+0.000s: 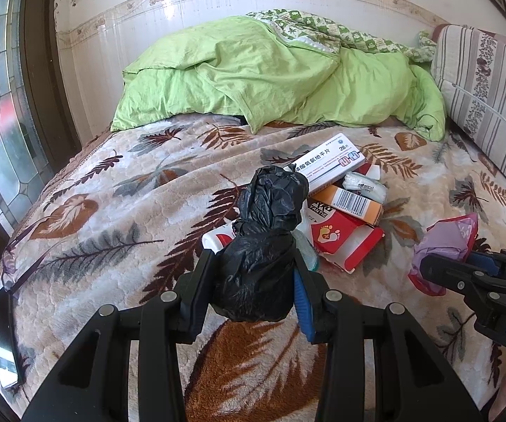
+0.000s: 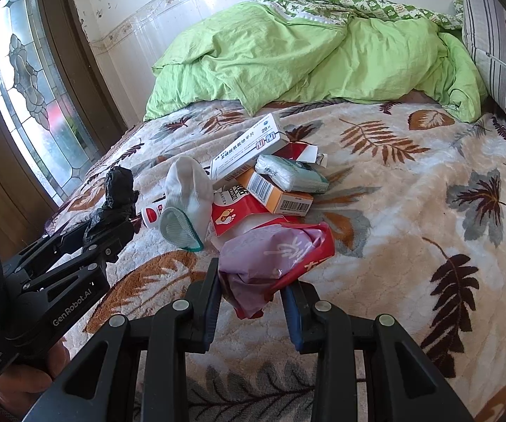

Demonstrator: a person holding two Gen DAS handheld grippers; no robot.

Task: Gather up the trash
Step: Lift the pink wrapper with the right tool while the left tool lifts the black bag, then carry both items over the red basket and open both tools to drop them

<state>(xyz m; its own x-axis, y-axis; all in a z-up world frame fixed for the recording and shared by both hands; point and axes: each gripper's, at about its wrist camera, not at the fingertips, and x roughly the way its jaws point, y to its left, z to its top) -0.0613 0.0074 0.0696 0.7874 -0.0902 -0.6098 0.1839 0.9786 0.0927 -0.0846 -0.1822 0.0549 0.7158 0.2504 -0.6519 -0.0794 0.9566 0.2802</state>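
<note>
A small heap of trash lies near the middle of the bed (image 2: 411,183), on its leaf-patterned blanket: a long white medicine box (image 2: 249,149) leans across the top, an orange box (image 2: 277,193) with barcodes sits under it, and a red and white box (image 2: 239,214) printed with footprints lies at the bottom. A wrapped tissue pack (image 2: 290,172) rests on the orange box, and a white sock (image 2: 189,190) is draped on the heap's left side.

The left hand-held gripper (image 1: 253,274) is clamped on a crumpled black plastic bag (image 1: 263,225), held up just in front of the heap. The right hand-held gripper (image 2: 251,292) pinches a crumpled red and lilac wrapper (image 2: 274,249), which hangs just beside the footprint box.

Beyond the heap a green quilt (image 2: 305,56) is bunched against the tiled wall, with a striped cushion (image 1: 488,98) at the right. A phone (image 1: 3,337) lies at the blanket's left edge.
</note>
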